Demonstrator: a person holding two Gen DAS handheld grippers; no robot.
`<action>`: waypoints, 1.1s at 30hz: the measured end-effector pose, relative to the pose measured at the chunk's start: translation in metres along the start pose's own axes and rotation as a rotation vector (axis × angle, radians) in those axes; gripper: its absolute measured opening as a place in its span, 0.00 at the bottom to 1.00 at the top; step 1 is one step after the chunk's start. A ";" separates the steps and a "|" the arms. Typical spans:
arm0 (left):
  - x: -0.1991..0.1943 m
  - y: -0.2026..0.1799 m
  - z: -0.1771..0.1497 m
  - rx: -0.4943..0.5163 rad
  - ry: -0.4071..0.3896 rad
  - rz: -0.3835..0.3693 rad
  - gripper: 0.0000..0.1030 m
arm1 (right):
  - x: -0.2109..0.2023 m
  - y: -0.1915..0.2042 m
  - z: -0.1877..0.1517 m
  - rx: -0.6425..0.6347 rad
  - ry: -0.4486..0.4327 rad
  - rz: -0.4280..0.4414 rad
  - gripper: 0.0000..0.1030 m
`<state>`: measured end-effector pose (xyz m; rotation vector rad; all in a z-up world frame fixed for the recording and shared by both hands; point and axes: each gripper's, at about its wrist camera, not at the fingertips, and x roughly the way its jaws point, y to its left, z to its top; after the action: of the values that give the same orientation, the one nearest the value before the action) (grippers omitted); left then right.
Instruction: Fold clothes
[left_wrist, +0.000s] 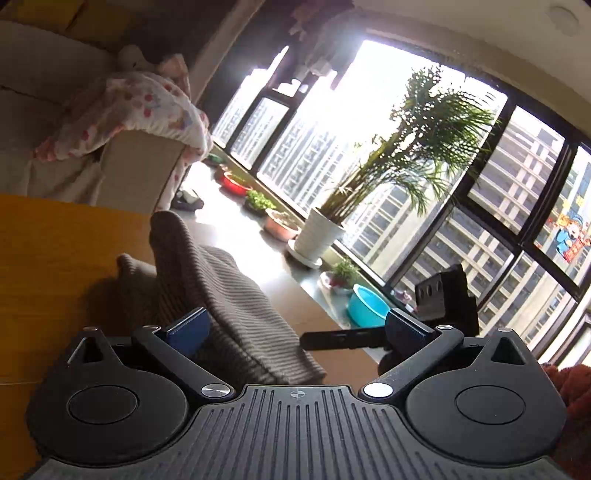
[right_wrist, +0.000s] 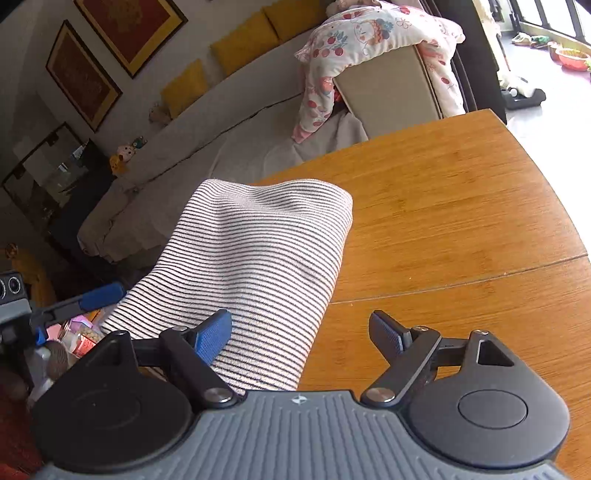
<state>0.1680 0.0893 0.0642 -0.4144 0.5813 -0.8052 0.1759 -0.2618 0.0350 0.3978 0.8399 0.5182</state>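
I am holding my left tongs (left_wrist: 295, 328) with the jaws spread wide, the blue pads (left_wrist: 186, 328) well apart and gripping nothing. The striped garment (left_wrist: 229, 295) is lying bunched on the wooden surface (left_wrist: 55, 258), near the edge that faces the windows, and one fold is rising up in a hump — it is passing just beside my left pad, though I cannot tell whether it is touching it. Beyond that edge a potted palm (left_wrist: 399, 155) is standing in a white pot by the window, with a turquoise basin (left_wrist: 365, 306) on the floor nearby.

My right tongs (right_wrist: 301, 334) are also standing open, clamping nothing. From this side the striped garment (right_wrist: 255, 266) is draping over the surface's (right_wrist: 461, 206) near left edge, its far end lifted in a rounded fold, and the cloth is lying against my left blue pad (right_wrist: 212, 336) while the right pad is hanging over bare wood. My other tongs are showing at the far left of this view — beside the garment's edge. Behind the surface's far edge a sofa (right_wrist: 229, 122) is carrying yellow cushions and a flowered blanket (right_wrist: 369, 40).
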 end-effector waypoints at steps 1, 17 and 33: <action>0.000 0.010 0.005 -0.040 -0.026 0.043 1.00 | 0.007 0.001 -0.004 0.010 0.005 0.014 0.80; 0.089 0.000 -0.052 -0.113 0.243 -0.127 0.88 | -0.013 0.007 0.020 -0.221 -0.144 -0.252 0.61; -0.001 0.033 -0.020 -0.204 -0.097 0.357 0.88 | 0.050 0.123 -0.092 -1.055 -0.329 -0.515 0.63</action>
<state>0.1726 0.1080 0.0311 -0.5156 0.6266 -0.3833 0.0979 -0.1225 0.0138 -0.6777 0.2435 0.3347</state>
